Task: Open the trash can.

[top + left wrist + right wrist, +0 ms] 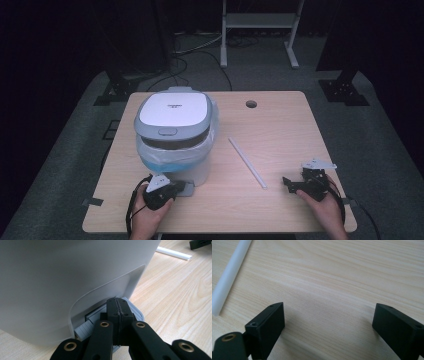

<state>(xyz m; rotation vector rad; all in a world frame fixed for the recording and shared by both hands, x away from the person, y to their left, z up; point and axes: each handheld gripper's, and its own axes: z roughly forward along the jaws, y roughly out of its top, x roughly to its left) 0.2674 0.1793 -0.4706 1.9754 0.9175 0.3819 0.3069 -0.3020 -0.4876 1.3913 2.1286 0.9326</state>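
Pedal (87, 326) of grey ribbed plastic juts from the base of the white, round-cornered plastic bin (175, 137) with the grey lid at the table's (280, 120) left, and the left gripper (117, 307), jaws pressed together with nothing between them, rests its tip on it. The bin looks light and smooth-walled, likely to skid, so pushing squarely on the stiff pedal seems safest. Further right lies a thin white plastic strip (247, 162), and the right gripper (328, 323) hangs wide open over bare wood.
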